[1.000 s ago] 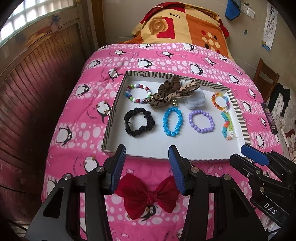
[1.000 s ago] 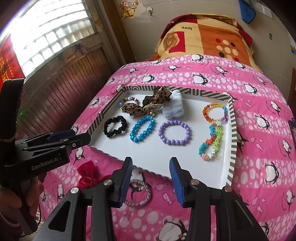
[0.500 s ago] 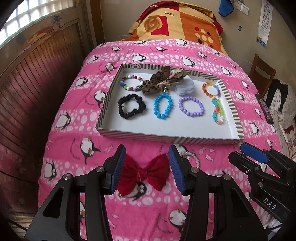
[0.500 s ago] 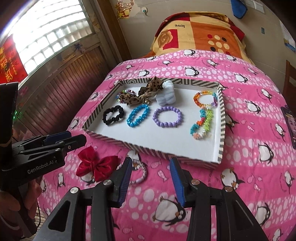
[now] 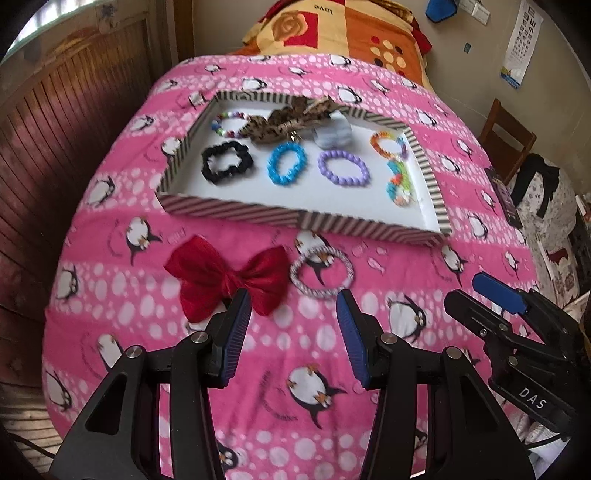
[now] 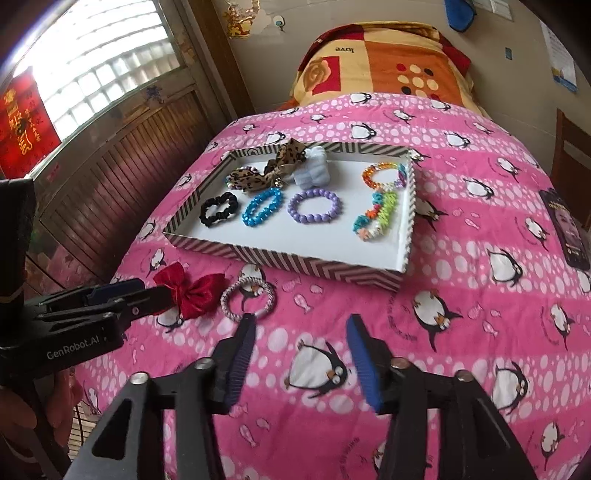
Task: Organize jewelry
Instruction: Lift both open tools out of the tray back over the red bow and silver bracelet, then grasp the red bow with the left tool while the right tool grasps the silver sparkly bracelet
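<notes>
Nearest the cameras, the left hand-held gripper (image 5: 291, 314) is hovering with its jaws spread wide and nothing between them, and the right hand-held gripper (image 6: 301, 332) is hanging beside it, likewise released and empty, both above the pink penguin-print bedspread (image 5: 295, 406) that is covering the bed. Just beyond the left fingertips, a red velvet bow (image 5: 229, 280) is lying flat on the bedspread, and just to its right a pale braided hair tie (image 5: 320, 273) is resting, near the bow but apart from it. Farther on, the striped shallow box (image 5: 295, 218) is sitting on the bed, holding the sorted pieces: along its near row, from left to right, a black scrunchie (image 5: 226, 162), a blue beaded bracelet (image 5: 287, 163) and a purple beaded bracelet (image 5: 343, 168) are lying apart from one another, with a multicoloured bead strand (image 5: 399, 181) running along the right wall. Behind them, a leopard-print bow (image 5: 284, 122) is lying partly over a multicoloured bead bracelet (image 5: 227, 123), and a pale blue fluffy item (image 5: 332, 134) is sitting just to the bow's right. At the far end, an orange and red blanket (image 5: 343, 33) is lying bunched against the wall.
</notes>
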A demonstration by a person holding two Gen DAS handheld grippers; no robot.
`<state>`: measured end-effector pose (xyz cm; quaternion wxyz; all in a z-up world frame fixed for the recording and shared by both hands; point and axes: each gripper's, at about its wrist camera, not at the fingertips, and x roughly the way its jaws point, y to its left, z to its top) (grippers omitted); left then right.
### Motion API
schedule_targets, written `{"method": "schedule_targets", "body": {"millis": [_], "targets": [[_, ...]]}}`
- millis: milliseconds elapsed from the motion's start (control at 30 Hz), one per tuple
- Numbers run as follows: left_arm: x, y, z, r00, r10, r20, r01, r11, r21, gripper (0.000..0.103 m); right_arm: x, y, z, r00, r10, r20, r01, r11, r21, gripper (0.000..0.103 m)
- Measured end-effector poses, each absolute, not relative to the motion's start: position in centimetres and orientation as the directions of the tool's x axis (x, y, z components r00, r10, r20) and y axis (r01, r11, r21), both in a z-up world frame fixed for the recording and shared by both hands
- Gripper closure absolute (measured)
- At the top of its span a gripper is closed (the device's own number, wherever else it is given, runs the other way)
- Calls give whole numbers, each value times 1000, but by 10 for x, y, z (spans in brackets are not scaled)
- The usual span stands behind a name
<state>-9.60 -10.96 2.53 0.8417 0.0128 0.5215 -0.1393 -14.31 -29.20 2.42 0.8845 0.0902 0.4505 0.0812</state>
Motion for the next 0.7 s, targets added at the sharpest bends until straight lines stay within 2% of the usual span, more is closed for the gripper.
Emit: {"method": "schedule_targets", "body": {"millis": [567,633,700], "targets": [[-109,-96,15,381,-230,-896,232,961,-148,55,-147,-298,13,553,248,-796,-76,966,248,48],[-109,-88,15,384,-226,-895,220,964,-149,54,-144,-297,10,546,255,-798,-82,964,252,48],[-109,-79,14,388,-227,-893,201,967,-158,47,-140,-294,7,539,262,-801,-86,963,257,48]]}}
